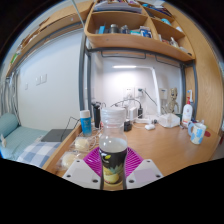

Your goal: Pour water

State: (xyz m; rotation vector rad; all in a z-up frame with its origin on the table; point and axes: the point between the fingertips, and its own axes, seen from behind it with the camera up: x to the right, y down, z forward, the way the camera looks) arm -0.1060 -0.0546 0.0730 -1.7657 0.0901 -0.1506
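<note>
A clear plastic bottle [113,152] with a dark and yellow label stands upright between my fingers, its white cap at the top. My gripper [113,170] is shut on the bottle, with the magenta pads [94,160] pressing against its label at both sides. The bottle's lower part is hidden below the fingers. Just beyond it on the wooden desk [160,148] stands a clear plastic cup [113,118].
A blue-labelled bottle [85,122] stands to the left of the cup. At the right are a white spray bottle [186,113] and a mug [197,131]. Shelves [135,40] hang above the desk's back. A bed [25,145] lies at the left.
</note>
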